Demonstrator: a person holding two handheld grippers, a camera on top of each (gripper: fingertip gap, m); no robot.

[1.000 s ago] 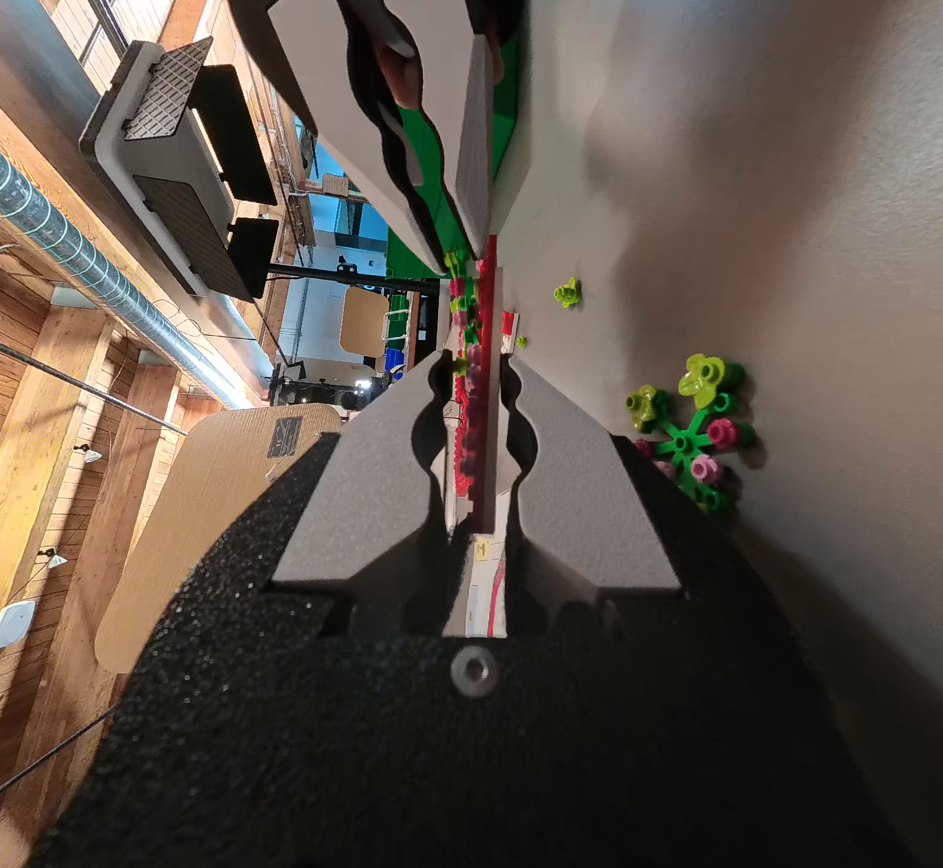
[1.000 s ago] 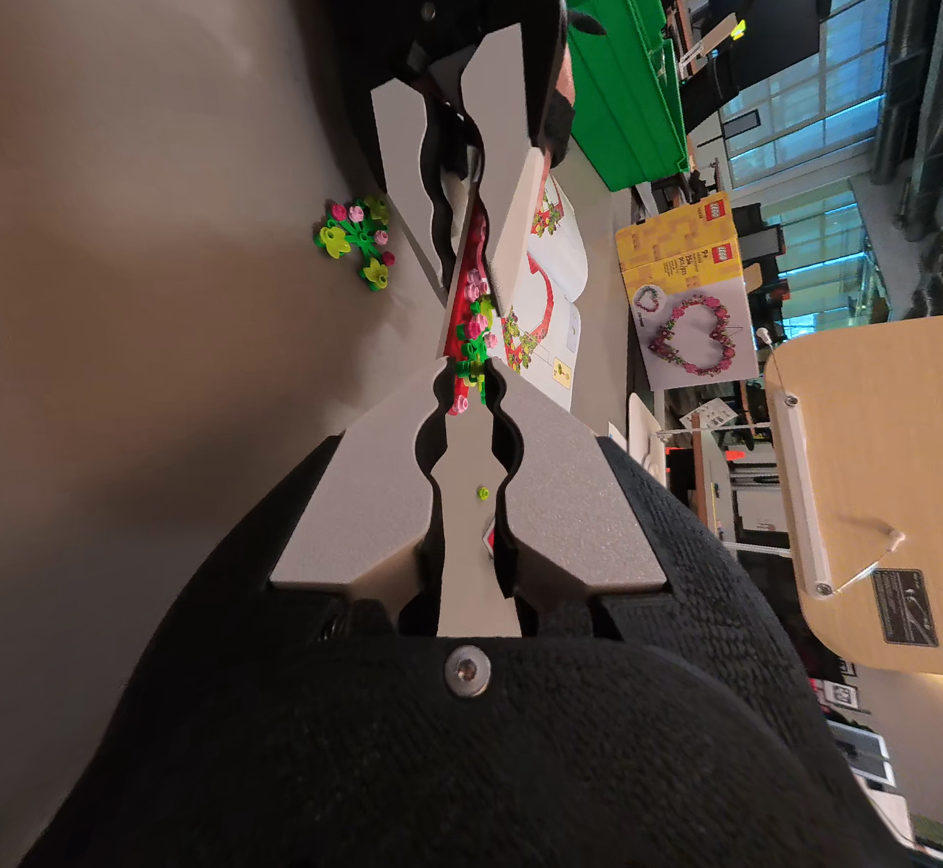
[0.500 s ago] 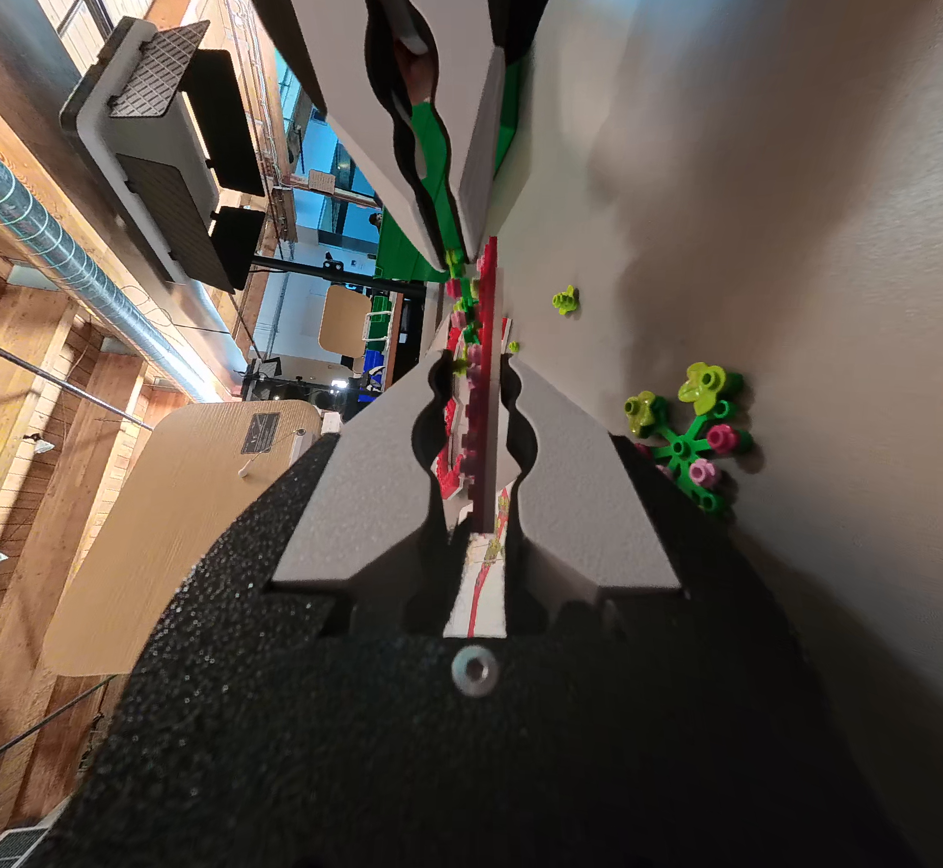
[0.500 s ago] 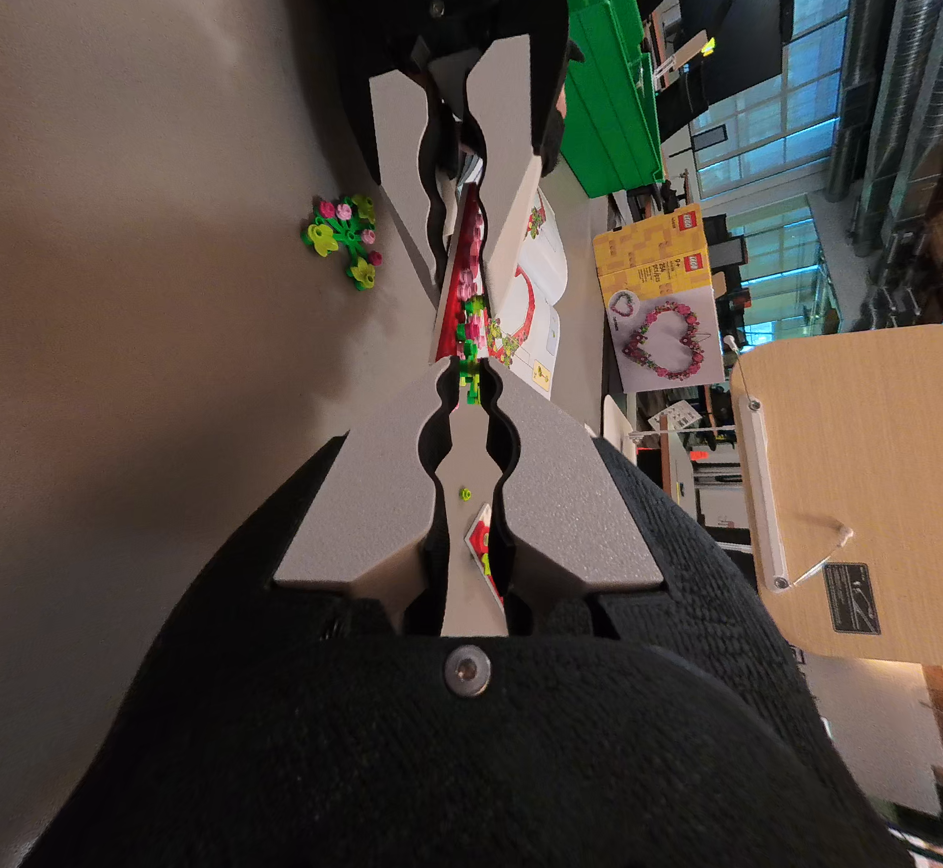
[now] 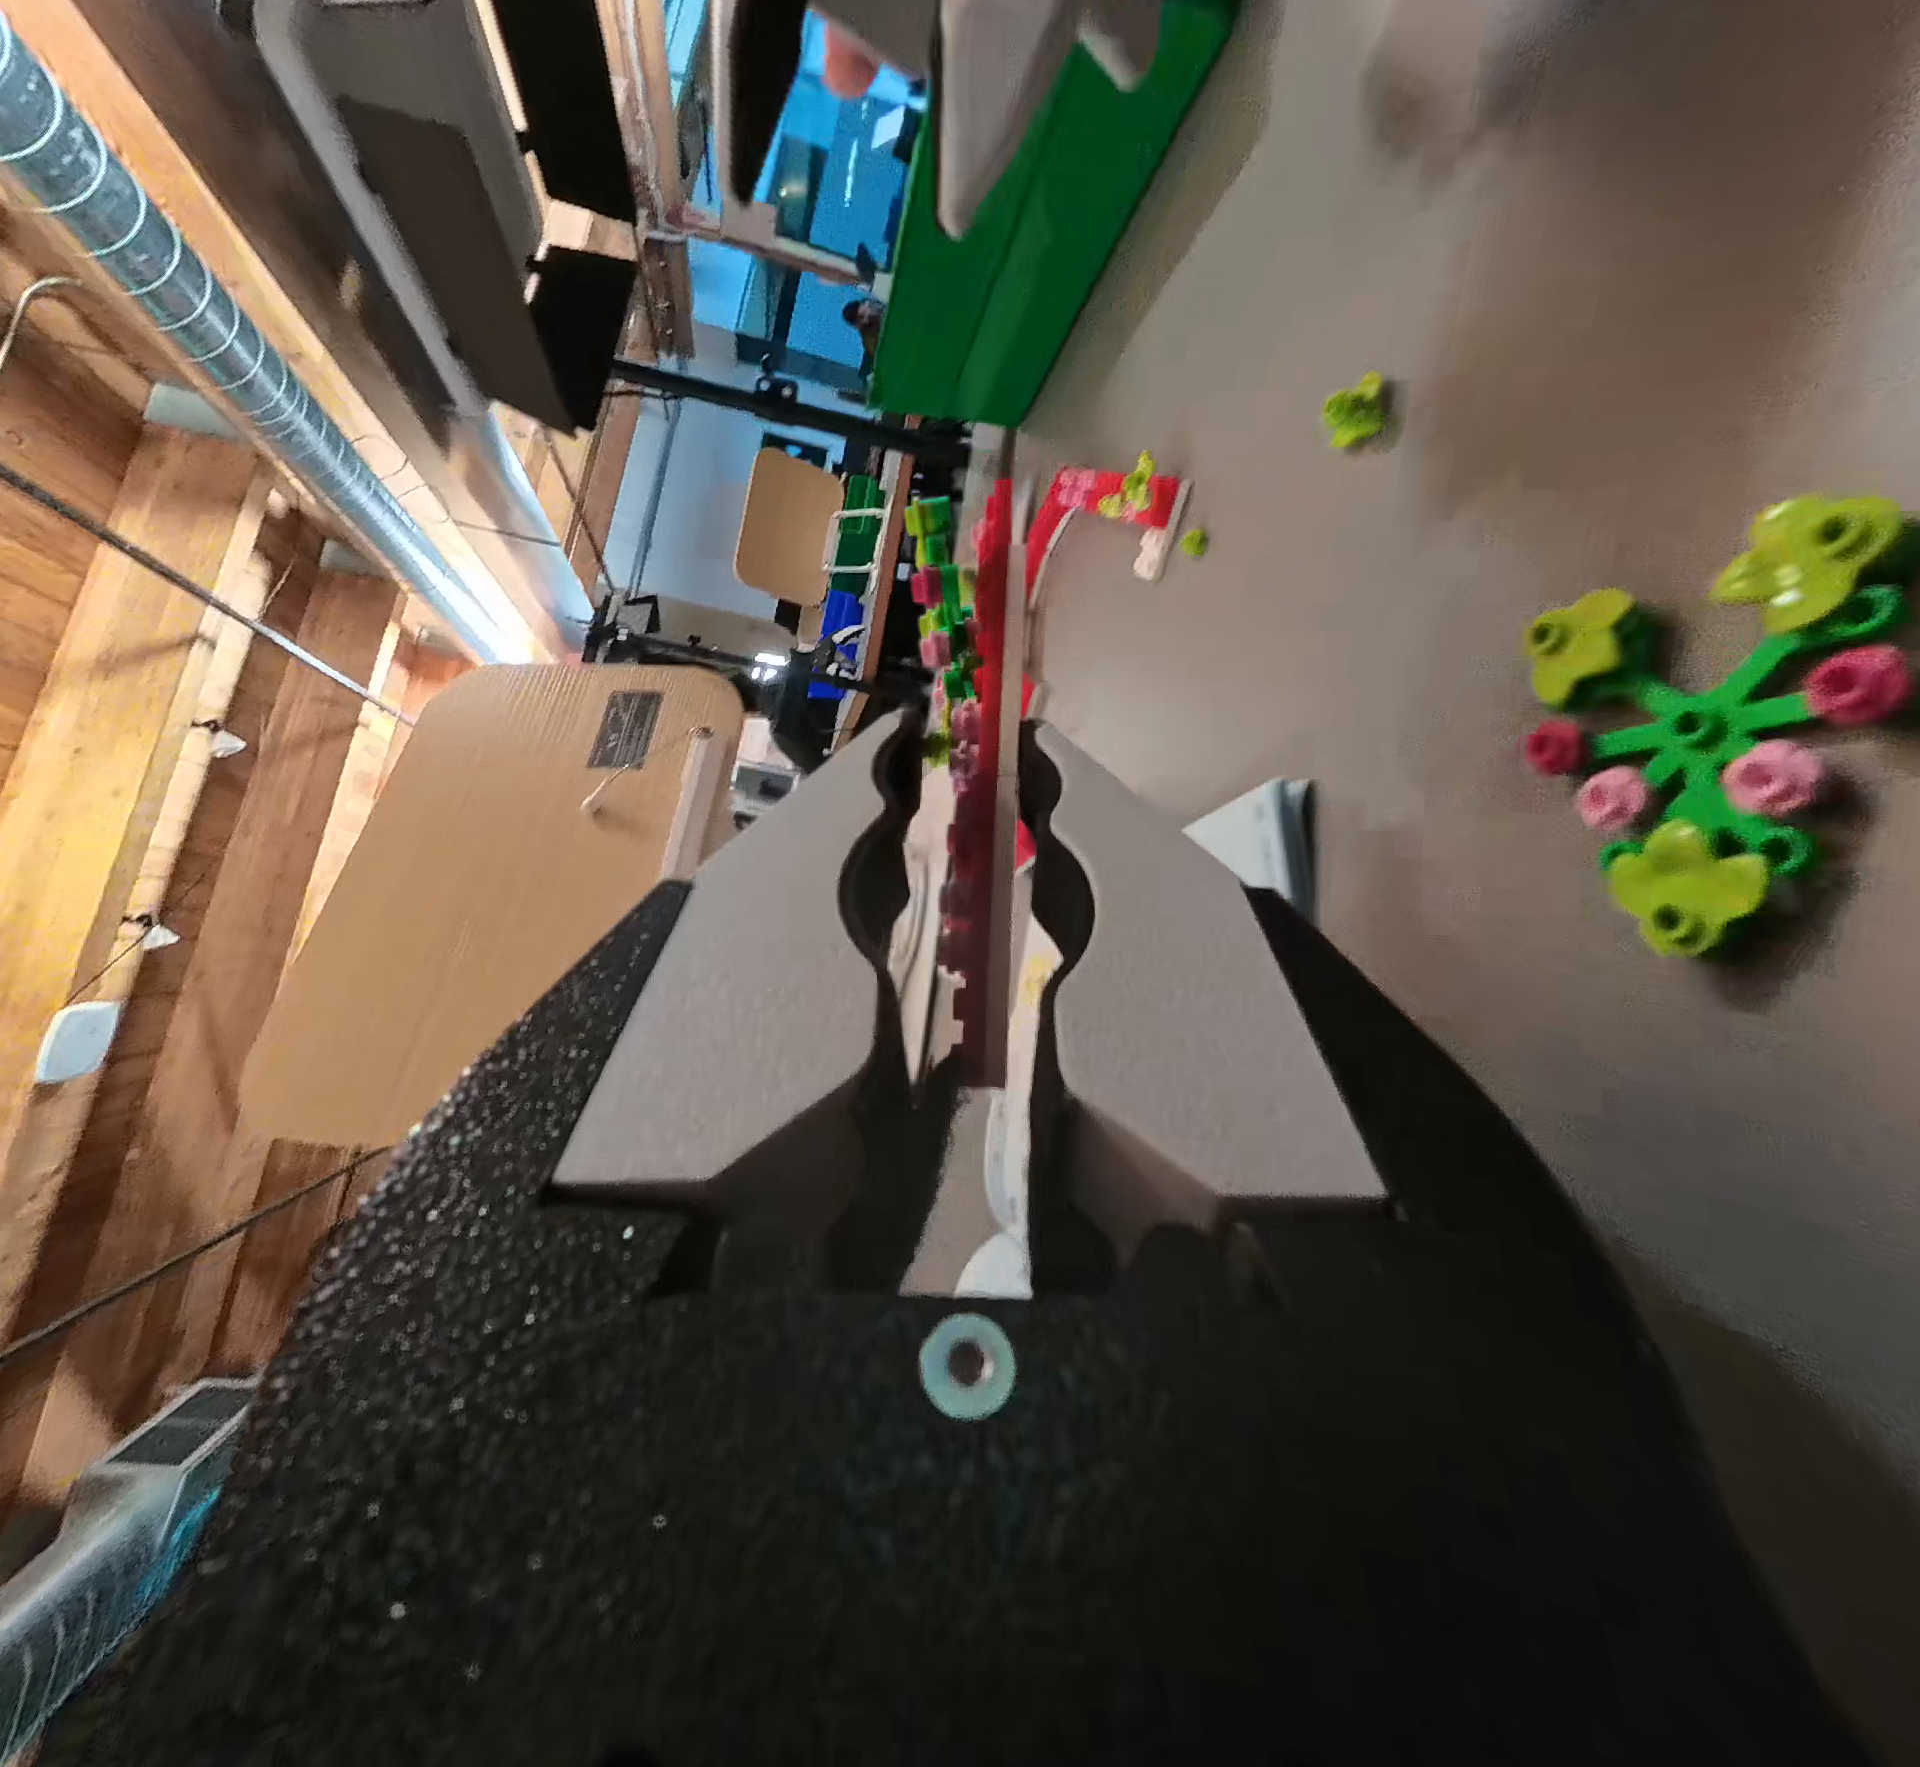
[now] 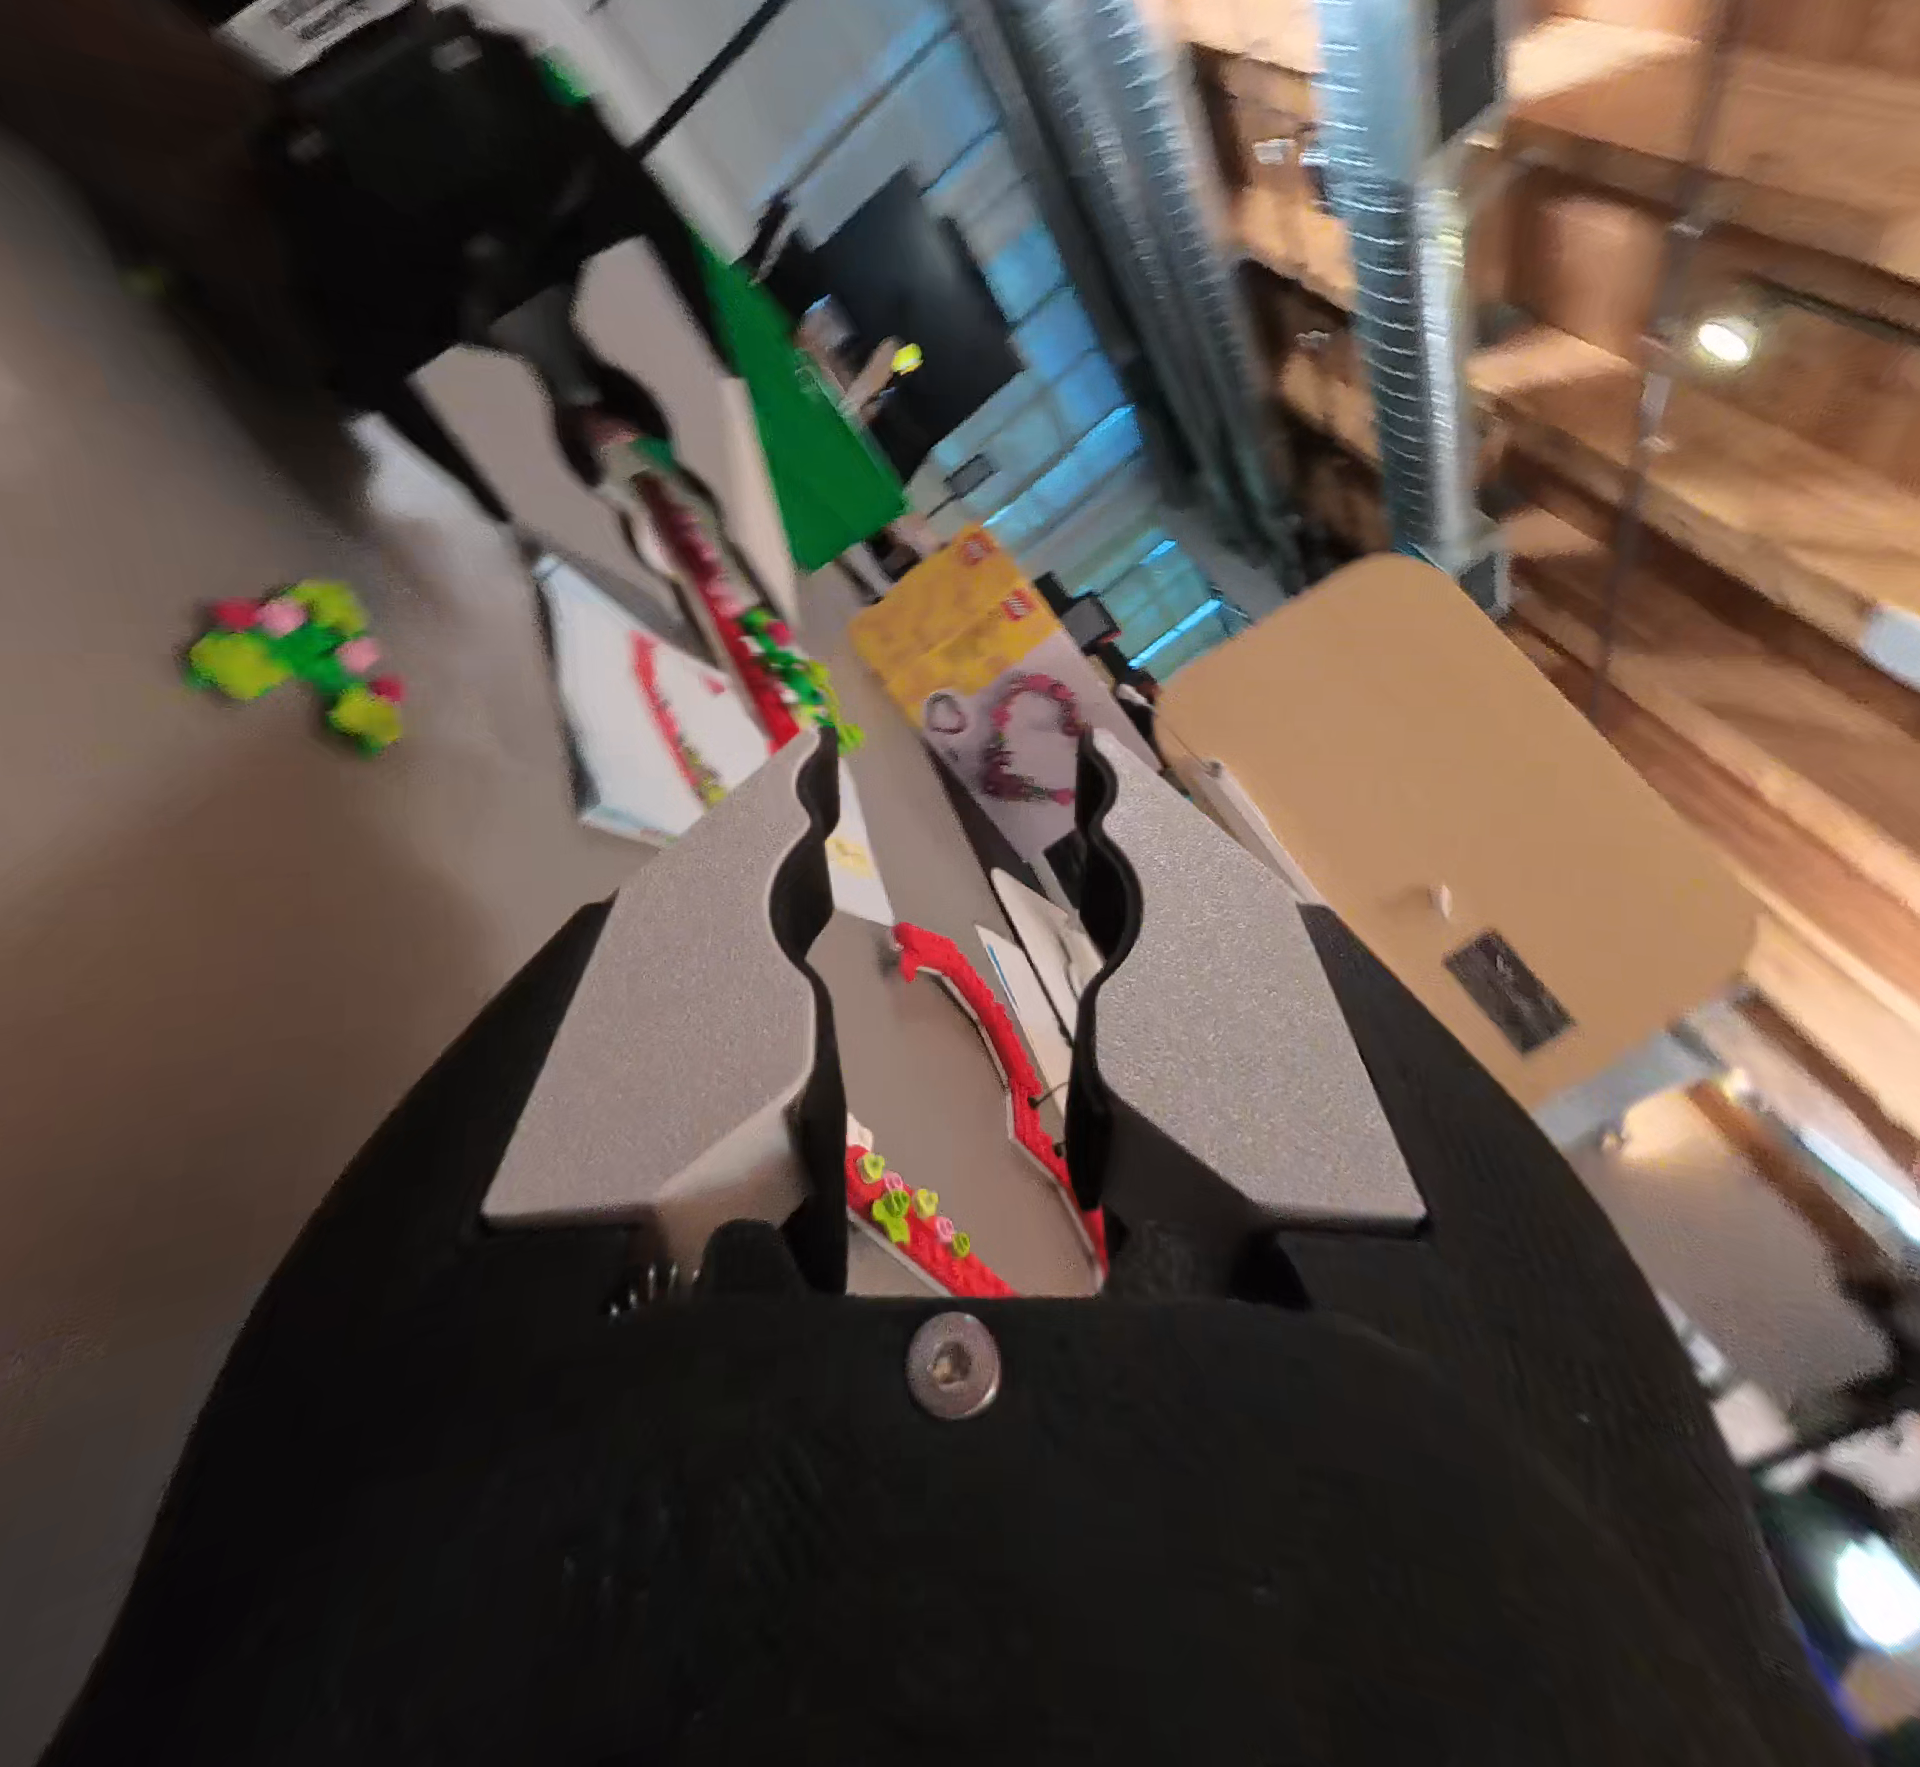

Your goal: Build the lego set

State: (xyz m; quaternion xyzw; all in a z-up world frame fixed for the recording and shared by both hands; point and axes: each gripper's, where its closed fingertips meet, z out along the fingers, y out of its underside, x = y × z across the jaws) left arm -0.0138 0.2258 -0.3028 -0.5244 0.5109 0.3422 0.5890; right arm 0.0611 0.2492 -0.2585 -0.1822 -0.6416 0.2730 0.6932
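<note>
My left gripper (image 5: 971,730) is shut on a red curved lego frame (image 5: 995,844), seen edge-on, with pink and green flowers along it. In the right wrist view the left gripper (image 6: 623,481) holds that frame (image 6: 717,595) above the table. My right gripper (image 6: 951,761) is open and empty, drawn back from the frame; it also shows at the top of the left wrist view (image 5: 862,190). Under it on the table lie a bare red curved piece (image 6: 977,1011) and a red piece with small flowers (image 6: 904,1208). A green stem cluster with pink and lime flowers (image 5: 1704,751) lies on the table.
The open instruction booklet (image 6: 655,730) lies below the held frame, and the yellow set box (image 6: 966,647) stands behind it. A green bin (image 5: 1039,211) is at the far side. A loose lime flower (image 5: 1356,408) lies on the grey table (image 5: 1558,1198). A wooden chair back (image 6: 1455,782) is nearby.
My right gripper has opened, let go of the red frame's end and pulled away and turned. My left gripper still grips the frame and has shifted a little.
</note>
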